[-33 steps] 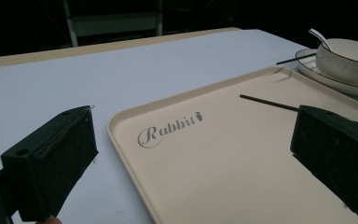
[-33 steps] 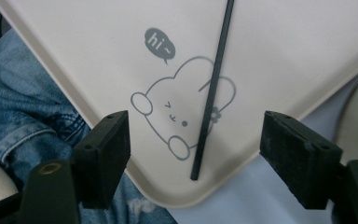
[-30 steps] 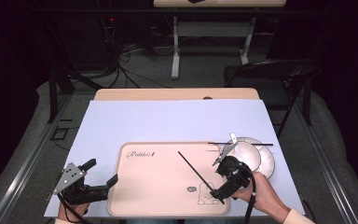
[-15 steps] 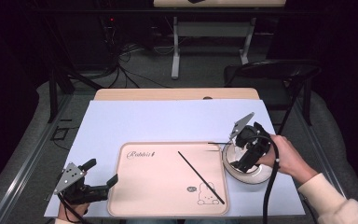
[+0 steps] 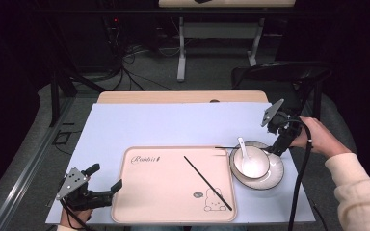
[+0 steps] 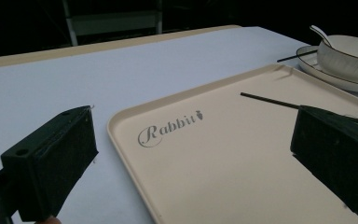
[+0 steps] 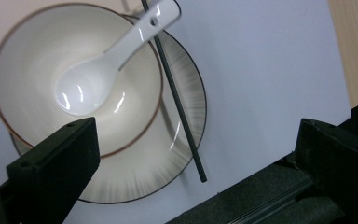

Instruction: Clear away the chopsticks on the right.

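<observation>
In the high view, your right gripper [image 5: 275,146] hung at the far right rim of the plate [image 5: 275,175]. Its jaws had just been opening and stood wide, pressing on nothing. The thin black chopstick [image 5: 223,147] lay behind the bowl [image 5: 251,167]. Its long axis ran nearly level across the picture, with 1 end on the tray's [image 5: 164,197] corner and the other toward your gripper. A 2nd chopstick [image 5: 207,183] lay slantwise on the tray. Your left gripper [image 5: 107,176] was open and empty at the tray's near left corner.

In the left gripper view, the left gripper [image 6: 193,116] held its jaws spread over the tray [image 6: 214,172]. The chopstick [image 6: 291,57] showed far off, poking out beside the plate [image 6: 335,79].

In the right gripper view, the right gripper [image 7: 196,128] straddled the chopstick [image 7: 179,109] without touching it. The chopstick ran from under the spoon's [image 7: 121,46] handle across the plate rim [image 7: 168,177], and its tip pointed off onto the table cover [image 7: 270,70].

The chopstick was round and rested on a sloped rim, so it could have rolled or slid off. Brushing it or the spoon handle would likely have knocked both askew.
</observation>
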Available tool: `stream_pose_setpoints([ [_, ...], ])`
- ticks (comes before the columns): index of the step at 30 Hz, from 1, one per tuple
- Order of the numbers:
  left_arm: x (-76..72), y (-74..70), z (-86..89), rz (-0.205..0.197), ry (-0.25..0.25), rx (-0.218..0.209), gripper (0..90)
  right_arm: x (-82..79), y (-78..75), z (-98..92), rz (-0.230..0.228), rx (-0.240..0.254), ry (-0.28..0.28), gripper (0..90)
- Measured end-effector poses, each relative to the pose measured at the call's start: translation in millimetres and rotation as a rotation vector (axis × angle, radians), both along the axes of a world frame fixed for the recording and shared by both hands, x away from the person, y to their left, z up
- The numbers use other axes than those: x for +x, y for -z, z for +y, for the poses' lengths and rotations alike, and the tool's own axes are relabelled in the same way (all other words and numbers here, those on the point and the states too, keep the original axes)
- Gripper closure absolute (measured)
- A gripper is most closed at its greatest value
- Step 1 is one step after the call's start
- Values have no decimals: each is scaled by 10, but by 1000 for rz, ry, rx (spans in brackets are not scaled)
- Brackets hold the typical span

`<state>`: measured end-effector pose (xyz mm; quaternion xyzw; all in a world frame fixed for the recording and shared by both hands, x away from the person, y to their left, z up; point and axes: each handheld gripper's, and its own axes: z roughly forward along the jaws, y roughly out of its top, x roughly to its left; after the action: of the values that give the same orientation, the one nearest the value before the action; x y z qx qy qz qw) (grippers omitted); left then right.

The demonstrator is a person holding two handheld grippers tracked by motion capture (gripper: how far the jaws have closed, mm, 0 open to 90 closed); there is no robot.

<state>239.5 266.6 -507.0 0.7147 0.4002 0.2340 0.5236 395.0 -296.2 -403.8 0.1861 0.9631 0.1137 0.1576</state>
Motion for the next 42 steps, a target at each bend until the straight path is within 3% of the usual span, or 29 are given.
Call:
stream_pose_setpoints([
  [5,1,1,5,-1,2,-1,0,157,129,-155,27,-38,1,4],
  [15,1,2,5,-2,3,1,0,249,490,-179,23,-135,-50,310],
  [18,-1,2,3,-4,-1,1,0,240,598,-145,42,-173,-75,407],
  [28,3,4,7,-1,2,0,0,293,807,-46,79,-183,-134,653],
  [35,0,5,10,-4,-1,-3,0,366,899,8,105,-215,-169,711],
  [36,0,5,10,-4,-1,-4,0,356,921,7,112,-211,-146,719],
  [37,0,5,10,-4,0,-4,0,386,934,6,116,-220,-161,721],
  [42,2,6,14,-1,-1,-4,0,395,1006,5,134,-213,-132,797],
])
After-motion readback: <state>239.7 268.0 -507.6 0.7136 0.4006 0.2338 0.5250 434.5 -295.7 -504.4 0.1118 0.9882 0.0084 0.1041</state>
